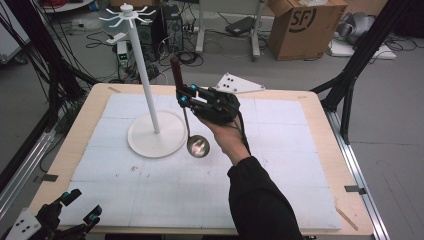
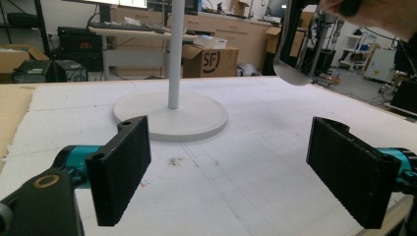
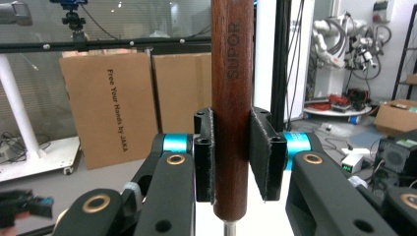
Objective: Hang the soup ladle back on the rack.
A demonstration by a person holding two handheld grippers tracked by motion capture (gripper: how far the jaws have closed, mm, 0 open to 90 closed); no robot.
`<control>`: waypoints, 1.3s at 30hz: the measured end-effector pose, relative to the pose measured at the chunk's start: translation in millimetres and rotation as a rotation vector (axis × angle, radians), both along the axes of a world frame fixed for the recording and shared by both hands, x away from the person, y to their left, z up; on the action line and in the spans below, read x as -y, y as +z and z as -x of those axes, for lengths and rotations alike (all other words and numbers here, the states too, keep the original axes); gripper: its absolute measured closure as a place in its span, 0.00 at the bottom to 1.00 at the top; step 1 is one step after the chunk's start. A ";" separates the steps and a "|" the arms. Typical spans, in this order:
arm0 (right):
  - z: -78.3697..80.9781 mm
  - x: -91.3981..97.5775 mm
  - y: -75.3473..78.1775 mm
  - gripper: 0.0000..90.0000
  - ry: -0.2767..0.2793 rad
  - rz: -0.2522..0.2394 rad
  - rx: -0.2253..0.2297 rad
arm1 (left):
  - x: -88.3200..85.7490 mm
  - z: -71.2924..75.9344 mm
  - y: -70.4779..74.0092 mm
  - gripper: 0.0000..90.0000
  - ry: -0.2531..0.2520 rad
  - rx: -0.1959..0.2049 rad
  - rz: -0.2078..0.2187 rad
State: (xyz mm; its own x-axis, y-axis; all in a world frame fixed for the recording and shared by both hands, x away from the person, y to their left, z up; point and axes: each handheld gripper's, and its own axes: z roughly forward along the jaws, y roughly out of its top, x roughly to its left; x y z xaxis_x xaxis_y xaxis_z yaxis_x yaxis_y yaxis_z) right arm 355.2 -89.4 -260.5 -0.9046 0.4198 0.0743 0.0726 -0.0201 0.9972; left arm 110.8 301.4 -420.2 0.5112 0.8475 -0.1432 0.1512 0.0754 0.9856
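Right gripper (image 1: 186, 96) jaws clamped tight on the wooden handle of the ladle (image 1: 198, 145), which hangs upright above the worktop (image 1: 280, 165) just beside the white stand (image 1: 156, 134); left gripper (image 2: 231, 172) jaws wide apart, holding nothing, at the worktop's near corner.

White stand (image 1: 150, 95) blocks left of ladle (image 1: 198, 146); mat (image 1: 280, 165) right and front lies free.

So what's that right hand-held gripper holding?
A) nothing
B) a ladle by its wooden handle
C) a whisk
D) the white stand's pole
B: the right hand-held gripper clamps the ladle by its wooden handle, bowl hanging above the table.
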 end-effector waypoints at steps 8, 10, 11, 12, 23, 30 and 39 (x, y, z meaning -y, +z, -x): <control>-20.2 -17.0 25.2 0.82 -0.006 -0.017 0.005 | -2.5 -0.8 0.0 0.19 0.003 0.001 0.005; -27.8 -19.4 30.6 0.82 -0.006 -0.026 0.000 | -3.2 -0.8 -0.2 0.19 0.004 -0.001 0.005; -30.6 -20.4 32.6 0.83 -0.007 -0.027 -0.005 | -3.7 -0.9 -0.3 0.19 0.004 -0.002 0.005; -35.2 -21.7 35.2 0.82 -0.014 -0.030 -0.002 | -3.7 -1.1 -0.2 0.19 0.006 0.000 0.012; -57.6 -36.4 46.2 0.82 -0.006 -0.026 -0.006 | -7.7 -4.8 -1.7 0.19 0.006 -0.005 0.019; -65.1 -42.1 48.8 0.82 -0.011 -0.016 -0.001 | -7.8 -4.7 -2.4 0.19 0.007 -0.008 0.019; -72.3 -47.0 44.3 0.82 -0.011 -0.001 -0.017 | -9.2 -3.7 -2.8 0.19 0.011 -0.010 0.023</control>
State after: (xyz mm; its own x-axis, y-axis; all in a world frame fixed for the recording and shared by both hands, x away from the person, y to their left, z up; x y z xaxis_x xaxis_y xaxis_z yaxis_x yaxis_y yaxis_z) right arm 427.5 -42.4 -216.2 -0.8983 0.4300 0.0901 0.0895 -0.0217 0.9958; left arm 114.5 310.6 -423.1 0.4999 0.8496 -0.1680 0.1596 0.1003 0.9821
